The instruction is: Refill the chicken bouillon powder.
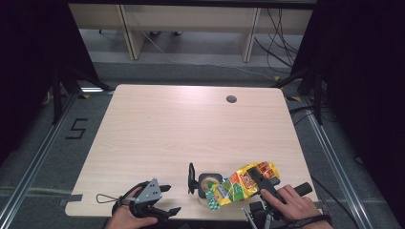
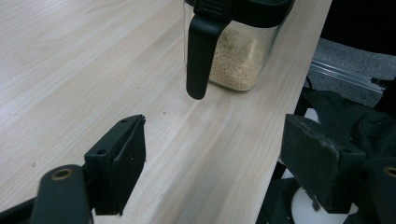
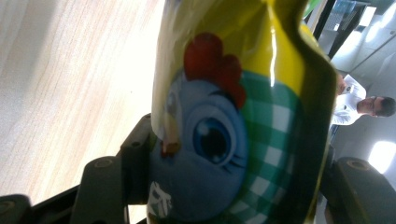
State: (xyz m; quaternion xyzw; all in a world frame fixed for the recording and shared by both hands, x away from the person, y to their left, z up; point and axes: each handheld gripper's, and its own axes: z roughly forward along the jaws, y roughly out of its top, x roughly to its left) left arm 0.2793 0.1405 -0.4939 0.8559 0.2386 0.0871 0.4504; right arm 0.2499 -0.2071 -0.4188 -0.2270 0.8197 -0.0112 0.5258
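Pale wood table (image 1: 157, 133) on grey floor; right gripper (image 1: 261, 183) clamps bag (image 1: 241, 183), left gripper (image 1: 153, 202) gapes.

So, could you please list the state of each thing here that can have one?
Yellow bag: clamped in the right gripper, tilted with its mouth over the jar.
Jar: upright near the table's front edge, lid swung open, partly filled with pale granules.
Left gripper: open, holding nothing, pointed at the jar.
Right gripper: shut on the bag.
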